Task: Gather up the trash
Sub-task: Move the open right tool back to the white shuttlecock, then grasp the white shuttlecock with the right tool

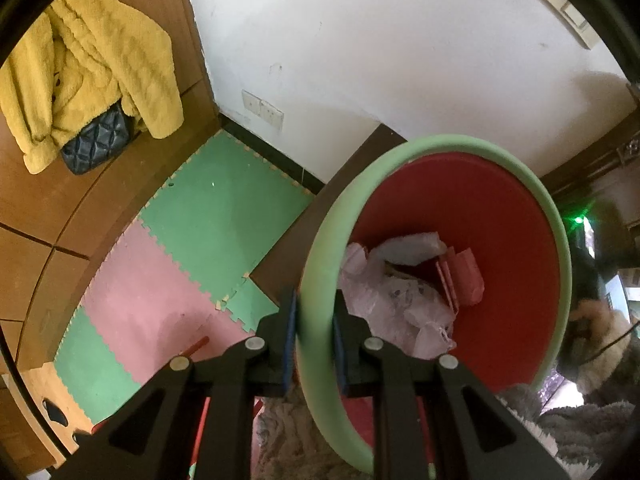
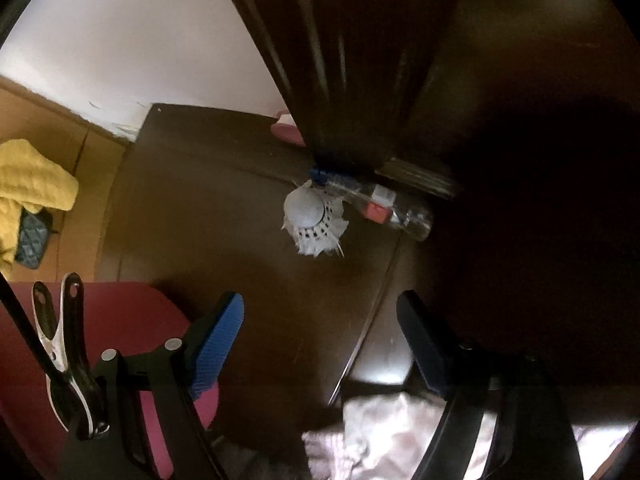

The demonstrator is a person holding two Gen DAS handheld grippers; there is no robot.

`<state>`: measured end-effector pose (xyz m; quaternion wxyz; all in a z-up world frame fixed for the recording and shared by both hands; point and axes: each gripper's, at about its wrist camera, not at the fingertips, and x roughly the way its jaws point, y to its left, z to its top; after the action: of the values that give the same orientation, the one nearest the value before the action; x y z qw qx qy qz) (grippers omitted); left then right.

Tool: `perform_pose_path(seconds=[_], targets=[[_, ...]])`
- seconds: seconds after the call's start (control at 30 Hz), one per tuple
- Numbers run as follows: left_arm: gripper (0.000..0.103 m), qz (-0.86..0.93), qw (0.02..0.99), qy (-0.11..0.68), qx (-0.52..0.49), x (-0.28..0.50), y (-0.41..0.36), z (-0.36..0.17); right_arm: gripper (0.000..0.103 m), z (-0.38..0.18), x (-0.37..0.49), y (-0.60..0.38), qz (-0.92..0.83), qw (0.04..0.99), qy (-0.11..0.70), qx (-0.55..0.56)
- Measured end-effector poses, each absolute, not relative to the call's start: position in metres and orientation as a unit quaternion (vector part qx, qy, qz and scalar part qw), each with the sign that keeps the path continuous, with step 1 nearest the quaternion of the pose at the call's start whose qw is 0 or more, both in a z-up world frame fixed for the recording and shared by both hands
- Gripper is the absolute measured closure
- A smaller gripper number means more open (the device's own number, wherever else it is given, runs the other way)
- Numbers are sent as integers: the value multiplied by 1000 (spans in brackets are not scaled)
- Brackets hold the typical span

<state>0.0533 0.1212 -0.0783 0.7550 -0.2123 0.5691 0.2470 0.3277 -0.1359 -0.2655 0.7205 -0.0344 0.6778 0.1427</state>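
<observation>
The left gripper is clamped on the green rim of the red bin to keep it ready, while the right gripper, fingers wide apart, points down at the shuttlecock and bottle ahead of its fingertips.

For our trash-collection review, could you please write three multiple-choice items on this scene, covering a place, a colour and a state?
1. Where does the shuttlecock lie?
A. in the bin
B. on the dark floor beside a clear plastic bottle
C. on the yellow coat

2. What colour is the bin rim?
A. blue
B. white
C. light green

3. How is the right gripper?
A. open, empty
B. shut on the bottle
C. shut on the rim

Answers: B, its feathers touch the bottle; C, green ring around red inside; A, pads stand wide apart.
</observation>
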Motion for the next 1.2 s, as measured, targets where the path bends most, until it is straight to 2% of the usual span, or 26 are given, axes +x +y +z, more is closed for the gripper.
perform_pose_path(seconds=[0.13, 0.23, 0.3, 0.33, 0.4, 0.47, 0.83, 1.07, 1.2], targets=[[88, 250, 753, 572, -206, 55, 118, -80, 25, -282, 342, -132, 134, 723, 677, -32], [88, 253, 752, 575, -200, 56, 115, -81, 37, -290, 352, -128, 122, 724, 679, -29], [88, 254, 752, 577, -190, 57, 112, -82, 60, -295, 358, -125, 124, 722, 681, -27], [88, 255, 752, 578, -187, 57, 110, -83, 66, -298, 360, -123, 127, 721, 681, -30], [88, 256, 752, 578, -185, 57, 109, -83, 86, -304, 362, -123, 126, 716, 686, -31], [88, 257, 752, 577, -190, 57, 110, -82, 100, -311, 360, -122, 122, 706, 696, -39], [88, 248, 753, 579, -189, 56, 112, -82, 102, -284, 329, -124, 162, 736, 655, -51], [88, 246, 751, 584, -187, 57, 110, -84, 102, -244, 322, -150, 173, 755, 632, 32], [88, 246, 752, 582, -189, 57, 110, -84, 102, -218, 316, -155, 187, 765, 615, 44]])
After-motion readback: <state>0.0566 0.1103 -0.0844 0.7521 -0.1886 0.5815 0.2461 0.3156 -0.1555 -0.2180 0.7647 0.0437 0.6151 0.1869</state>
